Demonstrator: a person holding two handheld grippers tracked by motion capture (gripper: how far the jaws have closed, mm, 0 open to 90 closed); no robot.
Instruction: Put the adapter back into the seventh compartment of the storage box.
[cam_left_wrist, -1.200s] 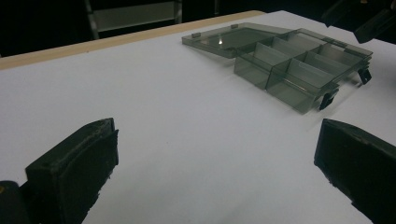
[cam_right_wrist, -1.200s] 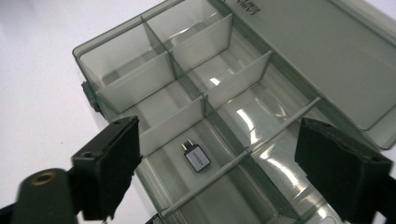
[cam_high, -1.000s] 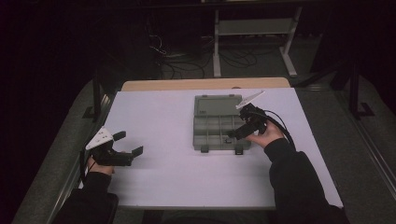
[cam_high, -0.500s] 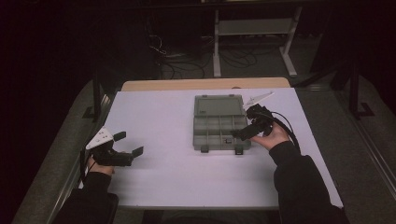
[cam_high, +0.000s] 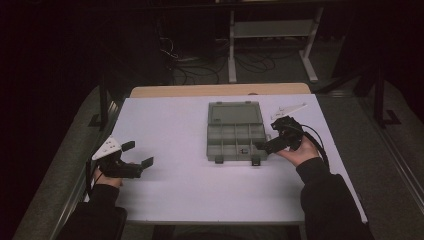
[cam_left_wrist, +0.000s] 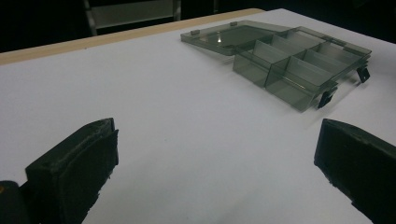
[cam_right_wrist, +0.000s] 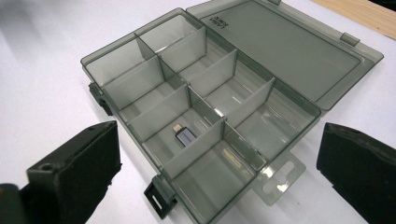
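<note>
A smoky grey plastic organiser box (cam_high: 235, 135) lies in the middle of the white table, its lid (cam_high: 235, 113) folded flat on the far side. The box (cam_right_wrist: 201, 107) has several compartments, and a small grey adapter (cam_right_wrist: 185, 136) lies in one of the near ones. My right gripper (cam_high: 265, 144) sits at the box's right near corner, open, its jaws wide apart on either side of the adapter's compartment, holding nothing. My left gripper (cam_high: 138, 154) rests open at the table's left edge, far from the box (cam_left_wrist: 299, 65), with bare table between its jaws.
The white table top (cam_high: 170, 130) has a wooden strip (cam_high: 220, 90) along its far edge. Beyond it stand a metal shelf frame (cam_high: 272, 45) and floor cables (cam_high: 180, 60). A cable (cam_high: 317, 142) trails from my right gripper.
My right gripper has drawn back a little to the right, from over the box's near compartments to its right near corner. The left gripper has stayed put.
</note>
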